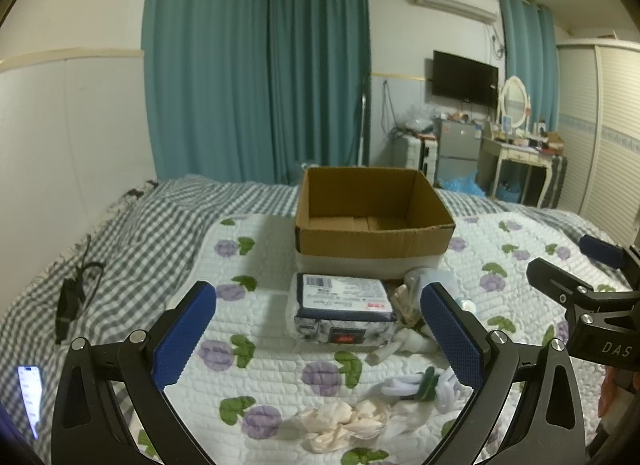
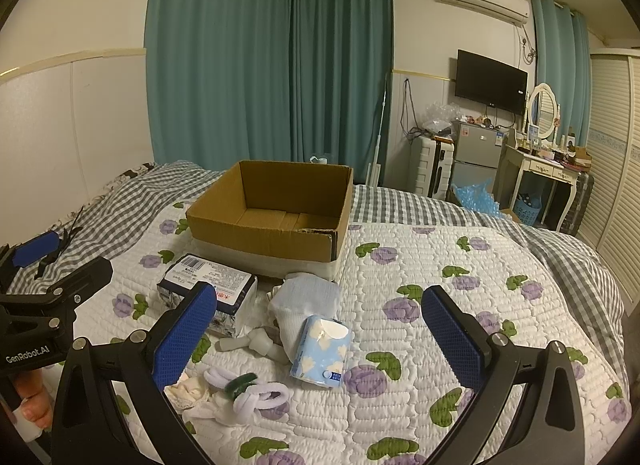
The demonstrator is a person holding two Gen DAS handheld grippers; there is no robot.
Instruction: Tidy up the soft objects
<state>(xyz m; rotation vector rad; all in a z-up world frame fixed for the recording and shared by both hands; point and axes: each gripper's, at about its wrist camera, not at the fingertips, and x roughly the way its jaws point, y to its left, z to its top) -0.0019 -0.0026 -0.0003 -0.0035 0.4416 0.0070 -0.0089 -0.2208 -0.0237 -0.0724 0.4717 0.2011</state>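
An open, empty cardboard box (image 1: 372,213) (image 2: 272,213) stands on the flowered quilt. In front of it lie a dark tissue pack (image 1: 344,311) (image 2: 208,297), a pale blue folded cloth (image 2: 306,299), a small blue floral tissue packet (image 2: 322,351), white and green hair ties (image 2: 244,389) (image 1: 416,385), and a crumpled cream cloth (image 1: 340,421). My left gripper (image 1: 320,337) is open and empty, hovering before the tissue pack. My right gripper (image 2: 320,337) is open and empty above the floral packet. Each gripper shows at the edge of the other's view.
A grey checked blanket (image 1: 132,233) covers the bed's far side, with a black cable (image 1: 74,293) and a lit phone (image 1: 30,397) on the left. Teal curtains, a fridge (image 2: 478,155) and a dressing table (image 2: 544,169) stand beyond the bed.
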